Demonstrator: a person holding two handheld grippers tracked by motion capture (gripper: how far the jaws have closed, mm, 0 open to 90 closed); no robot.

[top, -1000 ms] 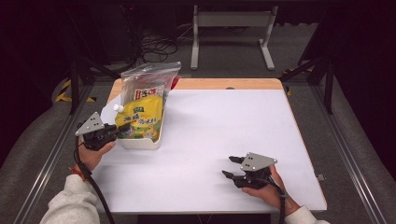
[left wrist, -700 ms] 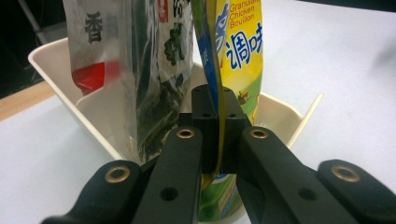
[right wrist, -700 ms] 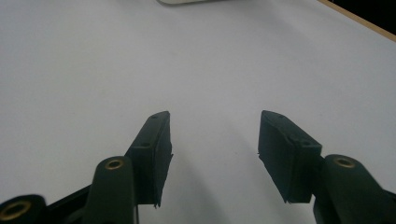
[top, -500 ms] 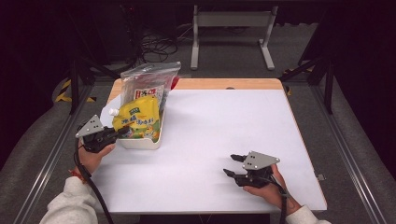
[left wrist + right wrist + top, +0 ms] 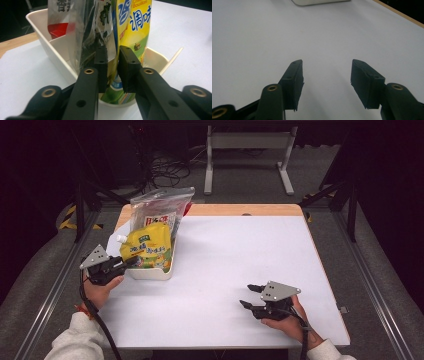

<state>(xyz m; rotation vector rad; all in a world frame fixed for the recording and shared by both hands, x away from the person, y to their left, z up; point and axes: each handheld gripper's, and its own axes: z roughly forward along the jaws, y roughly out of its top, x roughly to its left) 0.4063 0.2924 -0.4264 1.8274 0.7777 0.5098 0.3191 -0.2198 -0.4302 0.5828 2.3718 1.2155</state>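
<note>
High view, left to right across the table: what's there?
left gripper → white bin with its pouches → bare tabletop → right gripper

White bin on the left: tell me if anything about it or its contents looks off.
The yellow pouch leans tilted over the white bin, not upright like the clear bags behind. No spill or damage shows. The left gripper, jaws just opening, sits at the pouch's edge.
</note>
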